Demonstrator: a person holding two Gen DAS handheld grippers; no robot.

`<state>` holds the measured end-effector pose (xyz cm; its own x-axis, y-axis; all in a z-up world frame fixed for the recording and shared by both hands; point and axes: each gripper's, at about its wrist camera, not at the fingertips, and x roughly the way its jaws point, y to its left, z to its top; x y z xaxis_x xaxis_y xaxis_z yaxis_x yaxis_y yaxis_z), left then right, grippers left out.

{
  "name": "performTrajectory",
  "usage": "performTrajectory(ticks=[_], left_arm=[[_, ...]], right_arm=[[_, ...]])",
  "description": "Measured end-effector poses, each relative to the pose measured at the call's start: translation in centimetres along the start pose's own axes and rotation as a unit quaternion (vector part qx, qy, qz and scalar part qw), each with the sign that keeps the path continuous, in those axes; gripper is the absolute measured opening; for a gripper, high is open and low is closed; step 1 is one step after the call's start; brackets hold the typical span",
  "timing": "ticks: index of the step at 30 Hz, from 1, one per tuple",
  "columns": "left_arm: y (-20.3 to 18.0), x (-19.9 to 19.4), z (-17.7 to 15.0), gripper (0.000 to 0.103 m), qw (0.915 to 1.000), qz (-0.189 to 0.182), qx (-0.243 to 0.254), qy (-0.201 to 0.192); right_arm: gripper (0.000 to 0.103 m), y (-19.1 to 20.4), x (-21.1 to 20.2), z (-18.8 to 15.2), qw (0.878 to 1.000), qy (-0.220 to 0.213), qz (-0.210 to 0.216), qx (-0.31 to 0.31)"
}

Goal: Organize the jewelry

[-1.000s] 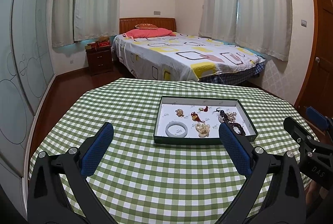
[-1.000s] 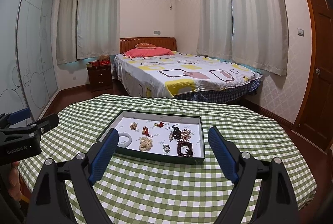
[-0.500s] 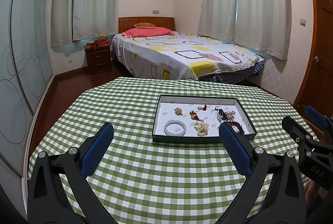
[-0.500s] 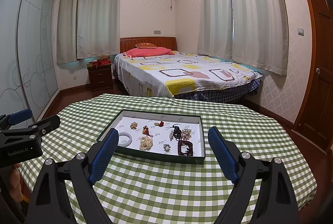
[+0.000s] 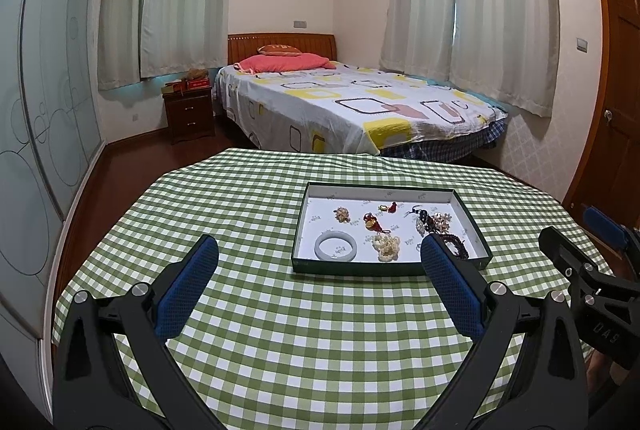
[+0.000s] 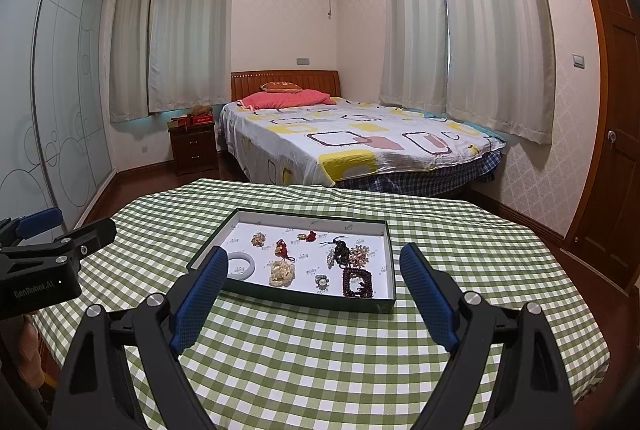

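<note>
Right wrist view shows a small pearl ring (image 6: 321, 281) that the left view hides. Jewelry sits inside the green tray (image 6: 304, 296) on the desk (image 6: 360, 370): white bangle (image 6: 242, 265), dark beads (image 6: 357, 283). Both grippers' fingers (image 6: 198, 304) stay apart, holding nothing.

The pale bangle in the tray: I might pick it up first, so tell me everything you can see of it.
The pale bangle is a smooth, thick, unbroken ring, milky grey-white, looking like jade or glass. It lies flat on the white floor of the green tray, in its near left corner, apart from the other pieces. Nothing touches it but the tray floor.
</note>
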<state>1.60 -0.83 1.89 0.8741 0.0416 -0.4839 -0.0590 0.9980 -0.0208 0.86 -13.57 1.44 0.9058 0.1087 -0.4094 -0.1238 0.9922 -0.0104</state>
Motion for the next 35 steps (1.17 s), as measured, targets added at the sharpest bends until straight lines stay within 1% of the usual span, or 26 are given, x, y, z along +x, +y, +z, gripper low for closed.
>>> performTrajectory(ticks=[14,20,24,27,31,35], left_arm=[[-0.4,0.4,-0.2,0.098,0.9999,0.002,0.014,0.002],[0.2,1.9,-0.7,0.099,0.9997,-0.010,-0.003,0.021],[0.4,2.9,-1.2,0.099,0.9995,0.008,0.005,0.029],[0.9,3.7,-1.2,0.099,0.9994,0.007,-0.001,0.034],[1.5,5.1,-1.3,0.099,0.9986,0.008,-0.008,0.052],[2.0,7.1,-1.7,0.099,0.9977,0.019,-0.004,0.065]], right_arm=[[0.085,0.1,0.2,-0.6,1.000,0.008,0.001,0.003],[0.085,-0.1,0.9,-1.0,1.000,0.020,0.004,0.007],[0.085,-0.2,1.5,-1.3,1.000,0.028,0.006,0.010],[0.085,-0.5,2.1,-1.3,0.999,0.033,0.006,0.013],[0.085,-1.0,3.1,-1.6,0.999,0.043,0.004,0.020],[0.085,-2.0,4.6,-2.0,0.998,0.055,0.000,0.027]])
